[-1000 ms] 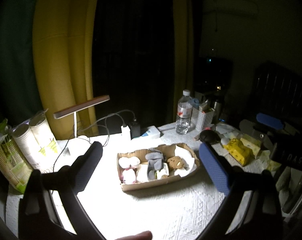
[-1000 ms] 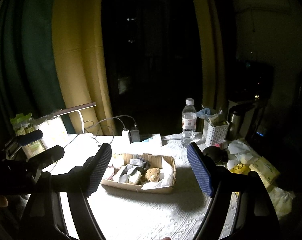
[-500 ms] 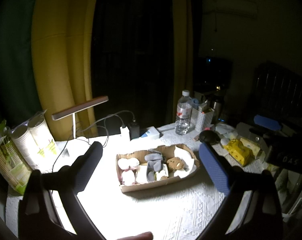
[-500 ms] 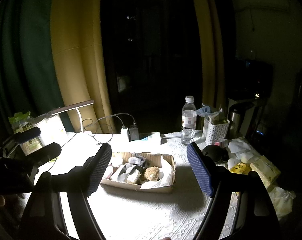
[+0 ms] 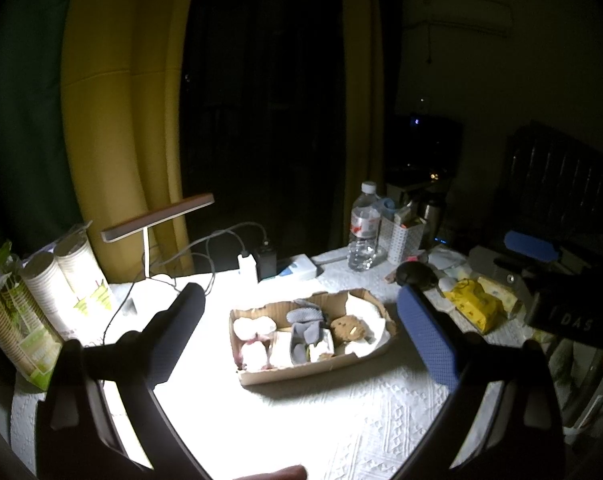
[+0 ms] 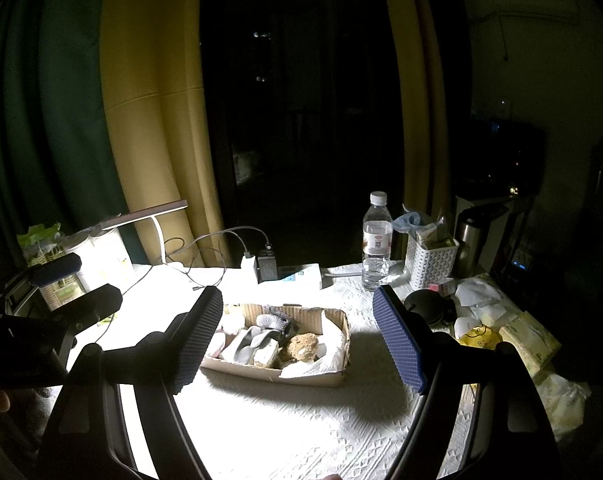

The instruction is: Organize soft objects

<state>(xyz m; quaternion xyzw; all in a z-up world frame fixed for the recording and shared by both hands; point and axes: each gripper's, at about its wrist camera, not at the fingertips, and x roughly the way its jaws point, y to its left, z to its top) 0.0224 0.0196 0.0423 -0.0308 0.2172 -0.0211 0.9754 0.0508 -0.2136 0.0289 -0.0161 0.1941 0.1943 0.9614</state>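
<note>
Socks lie in box, bottle behind.

This looks like a room in a home at night. Far ahead of the tool hang long yellow curtains beside a dark window, and a small lamp shines on a table with a white cloth. Past the tool sit a water bottle, stacks of paper cups, a charger with wires and a yellow pack of tissues, like things a family keeps around.
</note>
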